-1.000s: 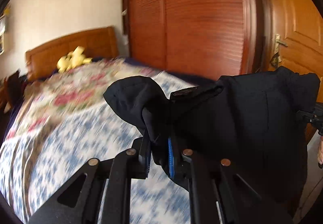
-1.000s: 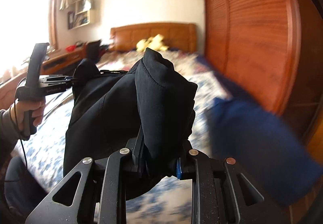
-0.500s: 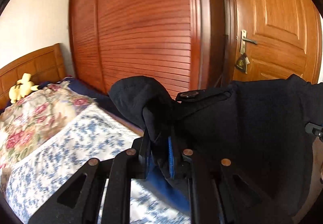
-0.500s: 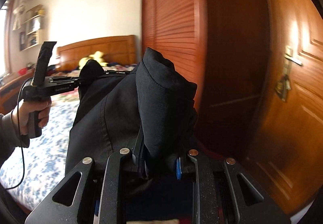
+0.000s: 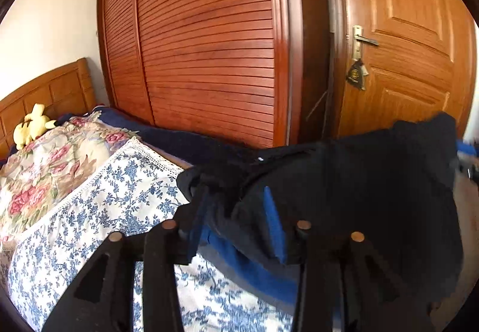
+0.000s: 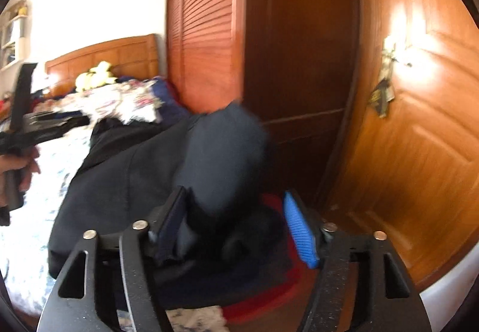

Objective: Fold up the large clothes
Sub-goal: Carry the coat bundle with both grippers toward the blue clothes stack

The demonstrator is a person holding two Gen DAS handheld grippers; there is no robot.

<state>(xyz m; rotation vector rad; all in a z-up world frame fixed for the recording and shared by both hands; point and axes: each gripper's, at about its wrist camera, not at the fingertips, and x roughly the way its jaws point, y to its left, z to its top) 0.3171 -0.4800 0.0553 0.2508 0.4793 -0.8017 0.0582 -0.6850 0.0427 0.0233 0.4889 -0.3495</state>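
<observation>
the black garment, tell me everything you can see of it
The black garment is dark, matte, soft cloth, bunched and draped. It stretches between the two tools past the corner of the bed with the blue-flowered cover. One end lies between the spread blue pads of the left hand-held gripper; the other, a rounded blurred fold, sits between the wide-apart fingers of the right hand-held gripper. What kind of garment it is cannot be told.

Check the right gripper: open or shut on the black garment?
Open: the right gripper fingers stand wide apart, the black garment loose between them.
</observation>
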